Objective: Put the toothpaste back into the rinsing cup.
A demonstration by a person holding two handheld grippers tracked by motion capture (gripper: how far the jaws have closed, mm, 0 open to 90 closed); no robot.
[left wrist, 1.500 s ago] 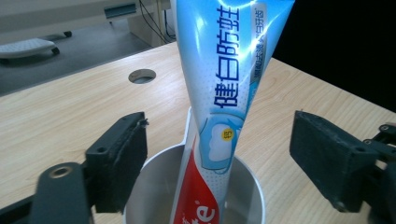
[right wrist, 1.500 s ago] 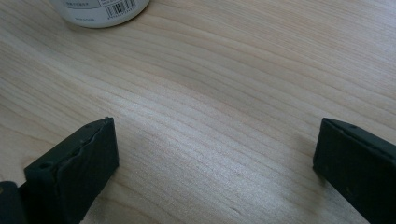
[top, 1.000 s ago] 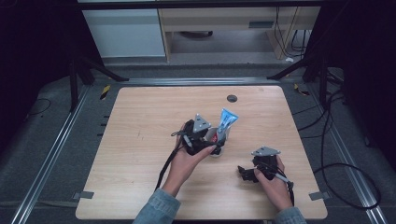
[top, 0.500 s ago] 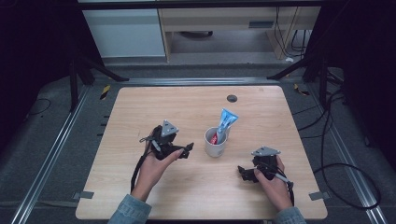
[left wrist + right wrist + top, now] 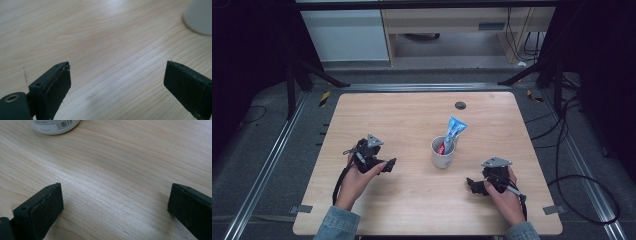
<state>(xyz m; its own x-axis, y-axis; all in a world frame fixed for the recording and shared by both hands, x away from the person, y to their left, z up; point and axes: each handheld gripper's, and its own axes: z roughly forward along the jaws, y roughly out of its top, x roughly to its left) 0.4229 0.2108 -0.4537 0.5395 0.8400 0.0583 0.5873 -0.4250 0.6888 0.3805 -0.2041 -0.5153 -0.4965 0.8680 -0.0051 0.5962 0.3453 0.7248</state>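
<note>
- A tube point(image 5: 453, 131) is seen standing in the cup point(image 5: 443, 152) at frame centre; placement is judged finished.
- Left gripper point(image 5: 388, 164) and right gripper point(image 5: 471, 183) are held wide apart, empty; no further move seems needed.

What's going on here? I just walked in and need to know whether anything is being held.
Nothing is held right now. A person sits at the wooden table with a gripper in each hand. The left gripper and the right gripper are both open and empty, resting low at either side of a white cup. A blue toothpaste tube stands in the cup, leaning, with something red beside it. A small dark disc lies near the far edge.
</note>
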